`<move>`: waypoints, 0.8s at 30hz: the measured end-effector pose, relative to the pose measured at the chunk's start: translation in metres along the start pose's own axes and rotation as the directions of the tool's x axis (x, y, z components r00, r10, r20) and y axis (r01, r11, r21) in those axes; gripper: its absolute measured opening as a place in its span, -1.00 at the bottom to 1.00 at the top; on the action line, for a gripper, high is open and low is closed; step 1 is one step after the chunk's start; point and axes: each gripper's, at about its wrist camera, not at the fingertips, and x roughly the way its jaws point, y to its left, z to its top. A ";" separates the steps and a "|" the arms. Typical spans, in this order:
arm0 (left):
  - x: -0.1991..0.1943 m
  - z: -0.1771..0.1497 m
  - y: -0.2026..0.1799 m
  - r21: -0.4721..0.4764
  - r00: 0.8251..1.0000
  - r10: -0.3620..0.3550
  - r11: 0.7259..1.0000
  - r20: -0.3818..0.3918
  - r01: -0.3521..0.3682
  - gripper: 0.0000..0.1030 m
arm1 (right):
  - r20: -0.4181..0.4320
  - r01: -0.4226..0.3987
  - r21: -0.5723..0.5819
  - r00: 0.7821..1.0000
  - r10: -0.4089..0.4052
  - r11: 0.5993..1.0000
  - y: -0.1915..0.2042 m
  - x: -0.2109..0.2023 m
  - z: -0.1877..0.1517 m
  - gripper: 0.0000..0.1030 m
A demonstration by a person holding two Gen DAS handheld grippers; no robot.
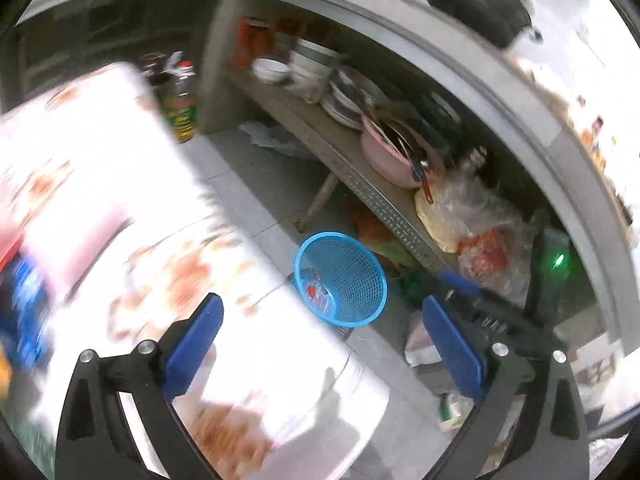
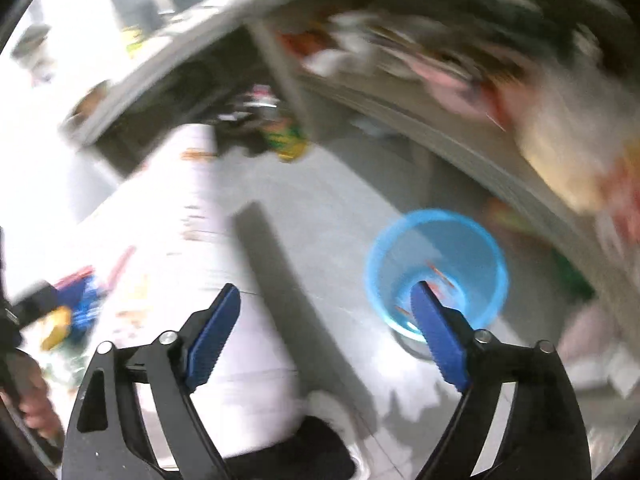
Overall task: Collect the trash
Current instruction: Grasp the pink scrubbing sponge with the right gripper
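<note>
One blue mesh basket (image 1: 347, 276), one pink bowl (image 1: 386, 160), one black pot (image 1: 478, 0), two grippers.

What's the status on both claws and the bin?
Left claw open, empty. Right claw open, empty. Blue mesh plastic basket upright on floor, scraps inside. Nothing between claws and basket.

left wrist: above table edge, facing shelf | right wrist: same, blurred | shared: blue basket (image 1: 341, 279) (image 2: 436, 270)

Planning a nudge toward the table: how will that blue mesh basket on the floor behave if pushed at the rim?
The blue mesh basket is probably very light: thin perforated plastic, only a few scraps inside. It tapers to a narrow base, so a rim push likely tips it rather than slides it. The smooth floor tiles suggest a low push would make it skate. The thin mesh wall may flex.
</note>
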 end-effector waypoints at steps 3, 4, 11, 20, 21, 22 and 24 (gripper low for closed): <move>-0.039 -0.020 0.019 -0.044 0.999 0.015 0.999 0.052 -0.013 0.89 | -0.035 -0.110 -0.076 0.994 0.108 0.991 0.051 0.001 0.011 0.70; -0.055 -0.027 0.025 -0.063 0.996 0.033 0.998 0.085 -0.027 0.89 | -0.051 -0.144 -0.089 0.989 0.140 0.986 0.063 0.004 0.013 0.70; -0.130 -0.079 0.059 -0.123 0.940 0.173 0.982 0.294 -0.142 0.89 | -0.264 -0.323 -0.041 0.916 0.302 0.945 0.161 0.069 0.026 0.70; -0.147 -0.119 0.077 -0.079 0.903 0.266 0.964 0.338 -0.254 0.89 | -0.462 -0.141 0.172 0.862 0.207 0.975 0.228 0.170 0.046 0.71; -0.147 -0.123 0.079 -0.077 0.900 0.276 0.961 0.339 -0.266 0.89 | -0.477 -0.094 0.166 0.864 0.164 0.982 0.233 0.183 0.049 0.71; -0.145 -0.124 0.082 -0.076 0.900 0.277 0.961 0.337 -0.267 0.89 | -0.481 -0.063 0.162 0.867 0.135 0.985 0.239 0.188 0.050 0.71; -0.143 -0.126 0.086 -0.082 0.901 0.276 0.961 0.334 -0.264 0.89 | -0.483 0.001 0.156 0.873 0.075 0.988 0.247 0.201 0.053 0.77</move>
